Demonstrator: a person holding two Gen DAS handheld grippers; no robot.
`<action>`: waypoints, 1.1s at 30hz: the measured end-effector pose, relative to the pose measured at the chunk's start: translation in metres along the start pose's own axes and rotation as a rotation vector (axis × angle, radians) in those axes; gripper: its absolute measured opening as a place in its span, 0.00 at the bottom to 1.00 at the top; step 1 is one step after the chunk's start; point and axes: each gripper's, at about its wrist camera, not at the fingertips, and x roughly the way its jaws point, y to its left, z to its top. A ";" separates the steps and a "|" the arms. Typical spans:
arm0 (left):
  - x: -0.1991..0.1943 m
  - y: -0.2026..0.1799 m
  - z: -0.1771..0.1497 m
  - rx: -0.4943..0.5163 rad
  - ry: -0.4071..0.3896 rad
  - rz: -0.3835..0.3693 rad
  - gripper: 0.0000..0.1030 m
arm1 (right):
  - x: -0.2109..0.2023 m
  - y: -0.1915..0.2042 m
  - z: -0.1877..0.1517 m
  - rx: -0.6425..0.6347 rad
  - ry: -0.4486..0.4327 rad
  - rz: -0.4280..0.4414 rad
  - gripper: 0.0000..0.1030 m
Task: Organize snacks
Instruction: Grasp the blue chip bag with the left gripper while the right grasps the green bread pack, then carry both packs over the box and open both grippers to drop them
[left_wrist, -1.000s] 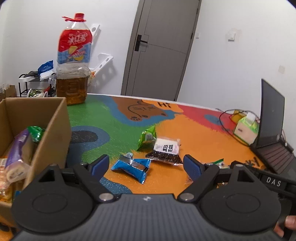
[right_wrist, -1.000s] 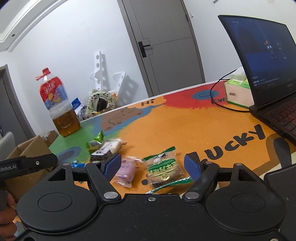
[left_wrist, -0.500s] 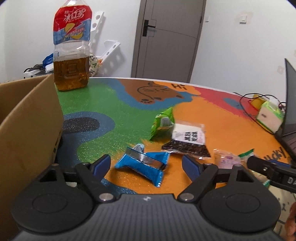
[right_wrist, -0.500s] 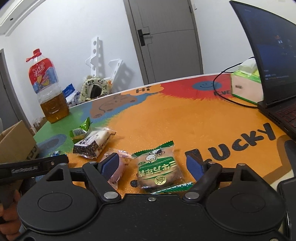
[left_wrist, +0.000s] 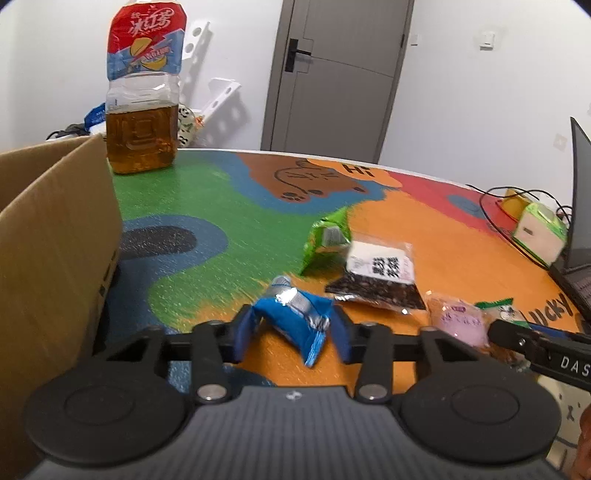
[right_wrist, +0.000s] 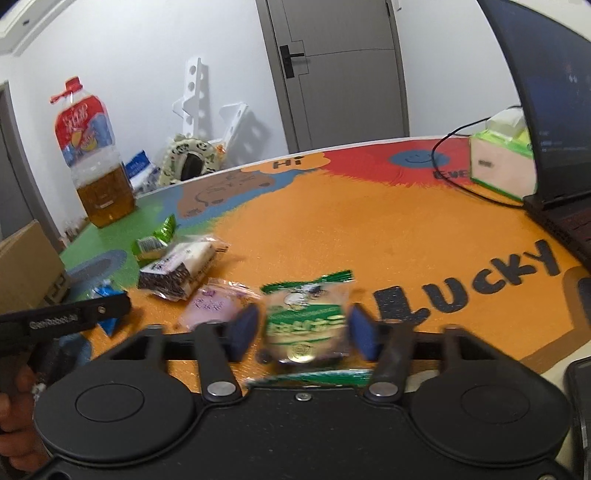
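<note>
My left gripper (left_wrist: 291, 334) is closed around a blue snack packet (left_wrist: 295, 319) on the table, its pads touching both sides. My right gripper (right_wrist: 303, 332) has its pads close on either side of a green-and-white snack packet (right_wrist: 308, 317). A pink packet (right_wrist: 214, 302), a black-and-white packet (right_wrist: 177, 266) and a small green packet (right_wrist: 155, 242) lie to the left in the right wrist view. They also show in the left wrist view: the pink packet (left_wrist: 461, 321), the black-and-white packet (left_wrist: 376, 277), the small green packet (left_wrist: 325, 236). The cardboard box (left_wrist: 55, 236) stands at the left.
A large tea bottle (left_wrist: 142, 92) stands at the table's far left. A laptop (right_wrist: 546, 110), a tissue box (right_wrist: 502, 155) and a black cable (right_wrist: 454, 177) sit at the right. The colourful table mat (right_wrist: 369, 221) covers the table.
Both grippers have moved forward and down over their packets and their jaws have narrowed from wide open to closing on the blue packet and the green-and-white packet.
</note>
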 end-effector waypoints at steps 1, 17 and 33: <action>-0.001 0.000 0.000 0.000 0.002 -0.004 0.38 | -0.001 -0.001 -0.001 0.004 0.000 0.009 0.47; -0.060 0.000 0.003 -0.029 -0.078 -0.066 0.25 | -0.043 0.006 0.001 0.031 -0.100 0.061 0.47; -0.121 0.033 0.021 -0.080 -0.204 -0.038 0.25 | -0.070 0.057 0.018 -0.028 -0.189 0.163 0.47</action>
